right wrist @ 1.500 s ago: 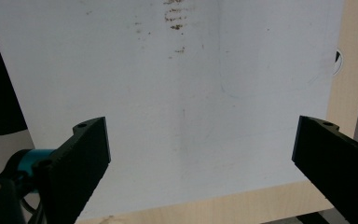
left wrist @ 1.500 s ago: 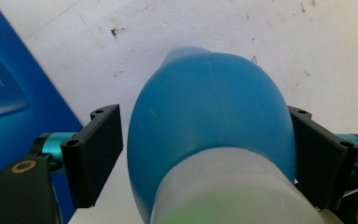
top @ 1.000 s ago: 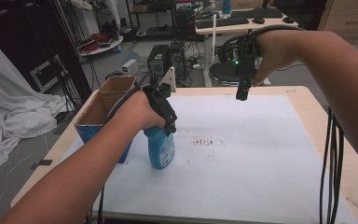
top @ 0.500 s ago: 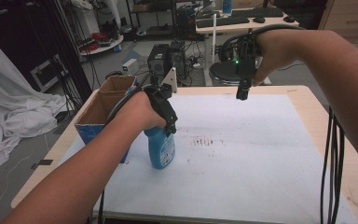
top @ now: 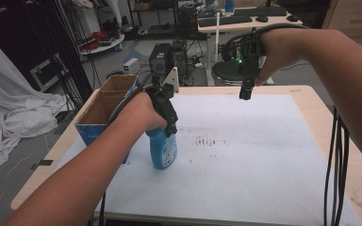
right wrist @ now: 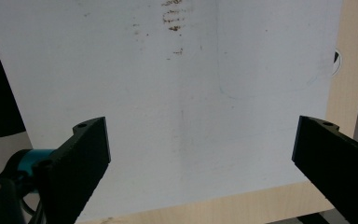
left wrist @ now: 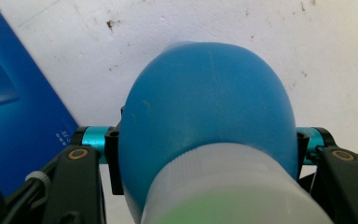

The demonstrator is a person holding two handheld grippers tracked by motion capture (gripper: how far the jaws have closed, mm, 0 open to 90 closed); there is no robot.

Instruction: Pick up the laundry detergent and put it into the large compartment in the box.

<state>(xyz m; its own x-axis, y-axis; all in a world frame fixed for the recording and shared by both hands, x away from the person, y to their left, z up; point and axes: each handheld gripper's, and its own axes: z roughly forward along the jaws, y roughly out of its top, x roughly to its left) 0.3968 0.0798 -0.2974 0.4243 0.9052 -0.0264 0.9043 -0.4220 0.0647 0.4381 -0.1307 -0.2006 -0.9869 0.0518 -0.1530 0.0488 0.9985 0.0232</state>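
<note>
Grasp step: left claw point(top: 167, 123) has just been closing, now pinching the blue bottle point(top: 164, 148) on the surface point(top: 245, 155); right claw point(top: 245, 92) spread, idle above; next, judged: a straight lift, bottle kept upright

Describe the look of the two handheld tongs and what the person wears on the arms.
Both tongs are black. The left tongs have flat black jaws, brass-coloured screws, teal metal fittings and a pale three-cornered plate on top. The right tongs show the same black jaws and a teal fitting, with a green light on the body. Black cables trail from each. The forearms are bare, no sleeves.

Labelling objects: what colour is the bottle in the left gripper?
Blue bottle, with a whitish neck; clearest in the left gripper view.
</note>
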